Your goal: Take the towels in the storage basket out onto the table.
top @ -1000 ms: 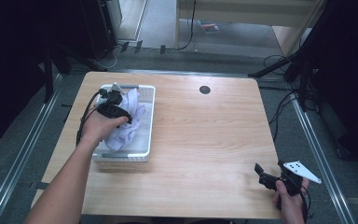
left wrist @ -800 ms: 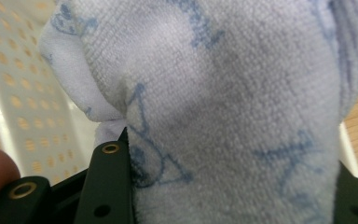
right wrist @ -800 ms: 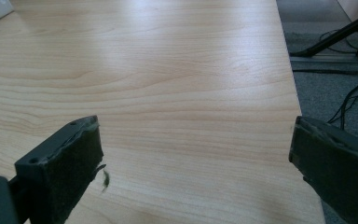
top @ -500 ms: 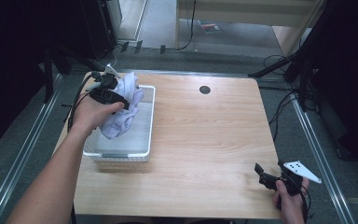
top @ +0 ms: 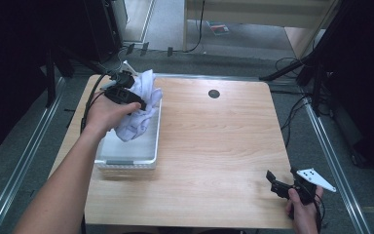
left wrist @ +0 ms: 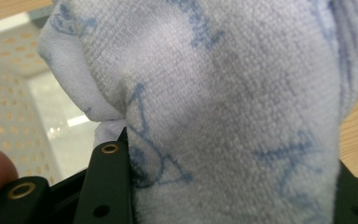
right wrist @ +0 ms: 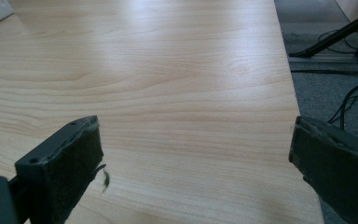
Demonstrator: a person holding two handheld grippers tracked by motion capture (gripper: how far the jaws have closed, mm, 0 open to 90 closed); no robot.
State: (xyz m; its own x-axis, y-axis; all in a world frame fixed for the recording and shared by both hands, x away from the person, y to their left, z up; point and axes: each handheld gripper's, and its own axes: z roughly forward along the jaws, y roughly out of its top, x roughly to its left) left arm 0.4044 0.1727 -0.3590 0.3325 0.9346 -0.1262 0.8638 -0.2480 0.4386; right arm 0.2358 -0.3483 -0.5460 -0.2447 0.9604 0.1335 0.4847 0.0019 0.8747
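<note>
Since a second ago, the left gripper (top: pixel 135 103) has risen from inside the white basket (top: pixel 126 157), taking the pale blue-printed cloth (top: pixel 139 109) with it, so the cloth now hangs bunched above the basket's far end rather than lying in it. Its jaws are clamped tight on the cloth (left wrist: pixel 242 107), which drapes between them in the left gripper view. At the table's (top: pixel 214 146) near right corner, the right gripper (top: pixel 283 187) has stayed put, its jaws spread wide over bare wood and holding nothing.

Wooden table (top: pixel 214 141) (cables (top: pixel 292 114) beyond).
</note>
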